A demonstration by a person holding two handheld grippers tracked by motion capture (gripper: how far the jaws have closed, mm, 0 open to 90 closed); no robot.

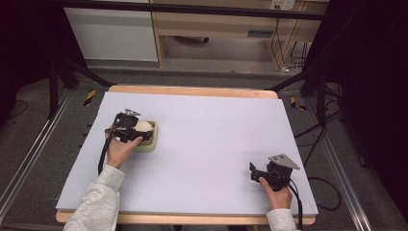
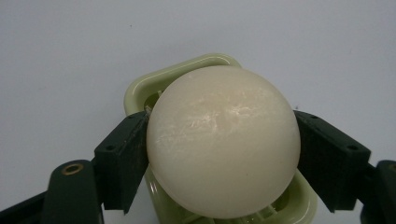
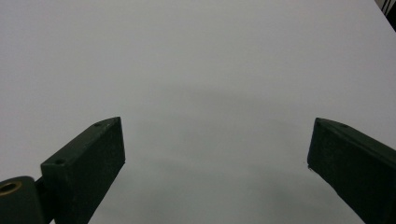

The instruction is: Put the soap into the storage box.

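A cream-white ball [image 2: 224,140] sits between the jaws of my left gripper [image 2: 223,154], and both pads press on its sides. Under the ball lies a pale green square dish [image 2: 184,77]. In the high view the left gripper [image 1: 136,130] holds the ball [image 1: 142,126] over the green dish [image 1: 150,144] at the table's left. My right gripper [image 1: 253,172] rests near the front right of the table, its jaws wide apart. In the right gripper view that gripper [image 3: 215,158] has nothing between its fingers, just bare table surface.
The table [image 1: 207,139] has a pale lavender top with a wooden rim. Cables [image 1: 317,187] trail off its right edge. A wooden shelf unit [image 1: 226,29] stands beyond the far edge, and dark stands flank both sides.
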